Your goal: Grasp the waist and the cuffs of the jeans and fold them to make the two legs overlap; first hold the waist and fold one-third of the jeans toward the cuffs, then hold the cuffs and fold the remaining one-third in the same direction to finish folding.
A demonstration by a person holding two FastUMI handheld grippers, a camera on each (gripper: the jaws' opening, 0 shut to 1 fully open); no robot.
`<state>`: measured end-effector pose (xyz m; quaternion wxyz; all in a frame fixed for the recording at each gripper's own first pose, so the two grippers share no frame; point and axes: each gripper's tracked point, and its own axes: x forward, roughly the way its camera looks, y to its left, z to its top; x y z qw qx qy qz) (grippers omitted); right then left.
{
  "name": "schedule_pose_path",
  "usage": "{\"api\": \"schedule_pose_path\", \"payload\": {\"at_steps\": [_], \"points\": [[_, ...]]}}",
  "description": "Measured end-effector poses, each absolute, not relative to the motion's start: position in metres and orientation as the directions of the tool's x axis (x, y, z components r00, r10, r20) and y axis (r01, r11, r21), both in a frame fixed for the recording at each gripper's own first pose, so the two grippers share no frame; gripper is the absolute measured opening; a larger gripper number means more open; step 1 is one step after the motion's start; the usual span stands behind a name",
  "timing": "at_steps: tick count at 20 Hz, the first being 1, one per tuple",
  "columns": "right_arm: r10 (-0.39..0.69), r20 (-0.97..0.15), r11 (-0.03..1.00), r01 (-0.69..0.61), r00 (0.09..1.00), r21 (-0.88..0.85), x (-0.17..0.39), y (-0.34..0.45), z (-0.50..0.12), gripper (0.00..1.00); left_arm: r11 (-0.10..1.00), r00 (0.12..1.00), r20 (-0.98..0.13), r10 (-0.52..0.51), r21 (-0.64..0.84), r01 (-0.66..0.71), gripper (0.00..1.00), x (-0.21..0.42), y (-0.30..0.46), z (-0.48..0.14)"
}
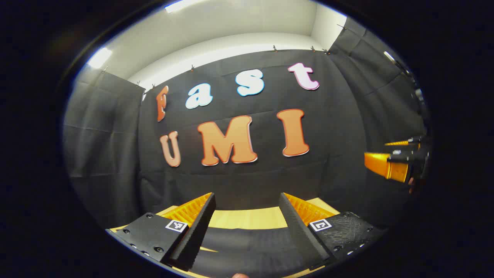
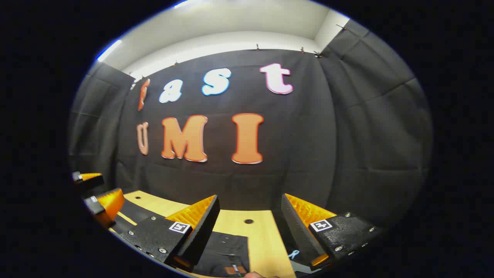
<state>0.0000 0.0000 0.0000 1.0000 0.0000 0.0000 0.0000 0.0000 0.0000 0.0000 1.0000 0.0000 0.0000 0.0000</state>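
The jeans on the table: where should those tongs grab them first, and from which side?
Probably at the waist. The jeans lie flat on the wooden table, and the end with the leather patch sits just below the right tongs, which are open above it. Coming straight down and pinching the waistband edge seems best, while the left tongs, also open, take the dark cloth beneath them.

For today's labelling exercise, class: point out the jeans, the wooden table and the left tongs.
jeans (image 2: 225, 247): right gripper view, dark cloth near the waist.
wooden table (image 2: 235, 224): right gripper view, bare top near the small hole.
left tongs (image 1: 247, 216): left gripper view, midway between the open fingertips.
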Motion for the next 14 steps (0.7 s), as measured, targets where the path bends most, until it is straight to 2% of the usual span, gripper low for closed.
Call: {"api": "schedule_pose_path", "payload": {"at_steps": [3,5,8,12,13,14], "points": [[0.114,0.044,0.994,-0.113,0.993,-0.01,-0.008,0.059,0.025,1.0,0.996,0.995,-0.027,0.091,-0.015,-0.091,1.0,-0.031,0.058,-0.011],[0.17,0.035,0.985,-0.169,0.985,-0.025,-0.019,0.091,0.025,1.0,0.989,0.989,-0.024,0.146,-0.018,-0.147,1.0,-0.044,0.099,-0.013],[0.202,0.021,0.979,-0.201,0.979,-0.025,-0.034,0.134,0.025,1.0,0.98,0.979,-0.031,0.199,-0.015,-0.2,1.0,-0.051,0.157,-0.024],[0.094,-0.017,0.995,-0.094,0.995,0.016,-0.036,0.173,0.013,0.93,0.995,0.995,-0.028,0.098,-0.03,-0.098,1.0,-0.029,0.214,-0.045],[0.054,-0.041,0.998,-0.052,0.998,0.035,-0.035,0.183,0.009,0.96,0.998,0.998,-0.026,0.057,-0.03,-0.057,1.0,-0.021,0.228,-0.047],[0.014,-0.056,0.999,-0.011,0.998,0.048,-0.035,0.192,0.007,0.91,0.999,0.999,-0.011,0.039,-0.016,-0.039,1.0,-0.013,0.247,-0.048]]}}
